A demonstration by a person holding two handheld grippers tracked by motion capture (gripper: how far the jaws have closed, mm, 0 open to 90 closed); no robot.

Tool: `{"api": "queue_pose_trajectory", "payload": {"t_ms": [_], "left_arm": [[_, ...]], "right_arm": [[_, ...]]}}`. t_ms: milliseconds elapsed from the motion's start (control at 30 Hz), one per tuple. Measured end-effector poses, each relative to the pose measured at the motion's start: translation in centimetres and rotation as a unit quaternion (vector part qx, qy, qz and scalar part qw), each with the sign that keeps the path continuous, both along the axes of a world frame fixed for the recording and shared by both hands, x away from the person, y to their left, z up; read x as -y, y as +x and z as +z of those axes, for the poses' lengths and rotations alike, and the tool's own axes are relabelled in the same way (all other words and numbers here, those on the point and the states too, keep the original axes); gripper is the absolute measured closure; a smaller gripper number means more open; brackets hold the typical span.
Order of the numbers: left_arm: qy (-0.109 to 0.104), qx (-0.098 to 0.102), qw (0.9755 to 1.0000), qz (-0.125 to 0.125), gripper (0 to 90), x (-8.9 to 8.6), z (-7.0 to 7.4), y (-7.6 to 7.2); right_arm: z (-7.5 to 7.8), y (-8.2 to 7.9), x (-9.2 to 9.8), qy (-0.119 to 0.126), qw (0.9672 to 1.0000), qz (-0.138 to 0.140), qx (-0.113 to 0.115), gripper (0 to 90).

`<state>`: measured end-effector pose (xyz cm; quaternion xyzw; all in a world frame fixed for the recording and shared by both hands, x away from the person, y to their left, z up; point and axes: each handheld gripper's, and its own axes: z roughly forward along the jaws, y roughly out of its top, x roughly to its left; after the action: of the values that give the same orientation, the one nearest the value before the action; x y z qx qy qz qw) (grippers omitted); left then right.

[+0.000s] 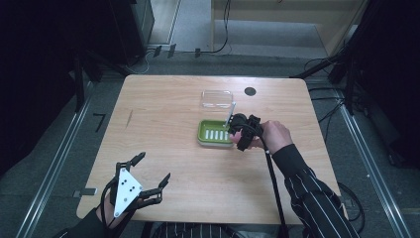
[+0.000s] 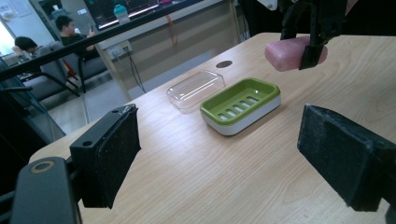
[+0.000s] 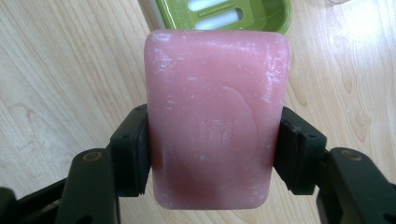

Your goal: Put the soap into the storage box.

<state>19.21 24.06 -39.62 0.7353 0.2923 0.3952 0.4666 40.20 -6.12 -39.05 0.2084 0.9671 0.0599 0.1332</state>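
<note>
Pink soap bar (image 3: 215, 119), centre frame, clamped by its long sides in the right gripper (image 1: 242, 133), held above the desk (image 1: 163, 114) beside the green dish (image 2: 241, 104). Likely placing; next, lower into dish. Left gripper (image 1: 151, 174) idle, lower left, jaws apart.

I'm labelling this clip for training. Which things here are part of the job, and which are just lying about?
In the job:
- pink soap bar, clamped in the right gripper
- green soap dish, empty, just beside the soap
- clear lid, probably, lying behind the dish

Just lying about:
- left gripper, open, idle near the table's front edge
- dark round hole in the table
</note>
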Motion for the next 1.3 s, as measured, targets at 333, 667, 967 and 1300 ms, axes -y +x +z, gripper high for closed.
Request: {"api": "queue_pose_trajectory", "payload": {"t_ms": [333, 667, 967, 1300], "left_arm": [[0.0, 0.0, 1.0, 0.001, 13.3, 0.0, 0.0, 0.0], [-0.001, 0.0, 1.0, 0.002, 13.3, -0.1, 0.0, 0.0], [-0.001, 0.0, 1.0, 0.002, 13.3, -0.1, 0.0, -0.1], [0.0, -0.001, 1.0, 0.003, 13.3, -0.1, 0.0, -0.1]], "right_arm": [[0.5, 0.7, -0.8, 0.005, 0.9999, 0.011, 0.006, 38.5], [1.0, 1.3, -1.3, 0.012, 0.9995, 0.027, 0.013, 38.5], [1.3, 1.7, -1.6, 0.016, 0.9992, 0.034, 0.017, 38.5], [1.5, 2.4, -2.4, 0.018, 0.9984, 0.049, 0.023, 38.5]]}}
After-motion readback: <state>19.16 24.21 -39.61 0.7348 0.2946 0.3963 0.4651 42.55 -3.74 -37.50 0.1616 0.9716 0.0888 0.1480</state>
